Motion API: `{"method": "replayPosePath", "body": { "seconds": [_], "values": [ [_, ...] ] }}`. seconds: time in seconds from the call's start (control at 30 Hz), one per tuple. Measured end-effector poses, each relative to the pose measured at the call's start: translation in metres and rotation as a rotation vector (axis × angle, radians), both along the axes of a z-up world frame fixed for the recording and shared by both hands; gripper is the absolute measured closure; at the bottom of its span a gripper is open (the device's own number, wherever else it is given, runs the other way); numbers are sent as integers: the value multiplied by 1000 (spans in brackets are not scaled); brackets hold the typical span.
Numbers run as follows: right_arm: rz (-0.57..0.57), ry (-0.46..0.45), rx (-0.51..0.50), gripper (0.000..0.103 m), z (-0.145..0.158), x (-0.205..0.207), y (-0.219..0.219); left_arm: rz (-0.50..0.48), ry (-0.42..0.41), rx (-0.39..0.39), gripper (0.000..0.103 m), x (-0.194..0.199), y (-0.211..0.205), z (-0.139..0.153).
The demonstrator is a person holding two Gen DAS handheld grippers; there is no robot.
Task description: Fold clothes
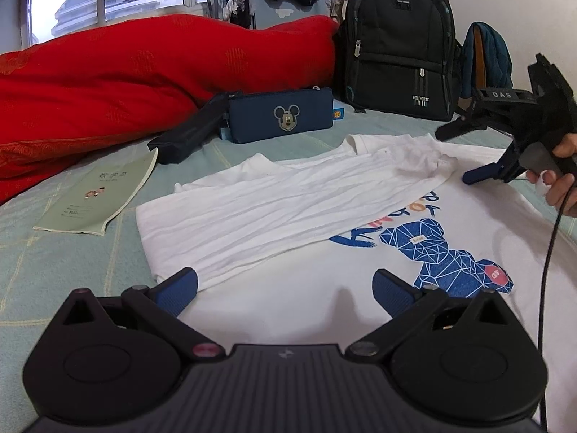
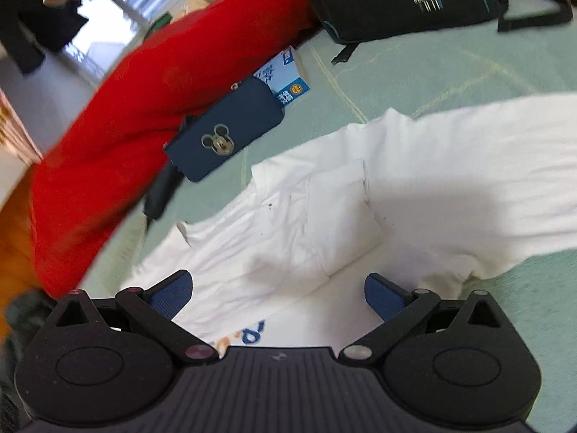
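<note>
A white T-shirt [image 1: 281, 213] with a blue geometric bear print [image 1: 447, 256] lies on the pale green bed sheet, its left side folded over the middle. My left gripper [image 1: 285, 290] hovers open just above the shirt's near hem, nothing between its blue pads. In the left wrist view my right gripper [image 1: 459, 157] is at the right, held by a hand [image 1: 562, 176], open beside the folded sleeve end. The right wrist view shows the same shirt [image 2: 324, 223] below my right gripper [image 2: 277, 294], open over the folded sleeve, holding nothing.
A red quilt [image 1: 144, 79] is piled at the back left. A navy Mickey Mouse pouch [image 1: 281, 115], a black folded umbrella [image 1: 191, 133] and a black backpack [image 1: 396, 43] stand behind the shirt. A green notebook [image 1: 97, 195] lies to its left.
</note>
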State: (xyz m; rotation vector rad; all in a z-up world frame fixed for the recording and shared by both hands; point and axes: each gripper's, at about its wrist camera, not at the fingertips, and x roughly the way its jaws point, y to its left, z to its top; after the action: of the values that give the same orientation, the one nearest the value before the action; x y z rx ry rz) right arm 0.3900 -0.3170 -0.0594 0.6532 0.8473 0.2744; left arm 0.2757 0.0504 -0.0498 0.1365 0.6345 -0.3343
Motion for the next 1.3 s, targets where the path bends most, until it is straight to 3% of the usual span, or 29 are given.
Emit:
{"method": "replayPosePath", "body": {
  "seconds": [0.2,0.33,0.4,0.6,0.7,0.77,0.8,0.87,1.3],
  "values": [
    [-68,-43,61,0,-13,16,-5,7,5,18,1,1,-3,-4],
    [-110,-55,173,0,-16,4,-8,6,4,15,1,1,-2,-4],
    [-80,-64,161,0,-16,4,-4,8,5,17,1,1,-2,-4],
    [-171,-86,149,4,-21,20,-11,10,6,20,1,2,-3,-5],
    [-183,-99,78,29,-20,6,-10,13,4,11,1,2,-1,-4],
    [-201,-95,83,56,-25,1,-20,14,4,7,1,2,0,-4],
    [-217,-84,99,62,-30,0,-26,14,5,7,1,2,0,-5],
    [-256,-54,137,92,-39,0,-37,14,6,9,1,2,-1,-5],
    [-231,-120,-43,93,-1,-19,-26,18,8,8,1,3,1,-6]
  ]
}}
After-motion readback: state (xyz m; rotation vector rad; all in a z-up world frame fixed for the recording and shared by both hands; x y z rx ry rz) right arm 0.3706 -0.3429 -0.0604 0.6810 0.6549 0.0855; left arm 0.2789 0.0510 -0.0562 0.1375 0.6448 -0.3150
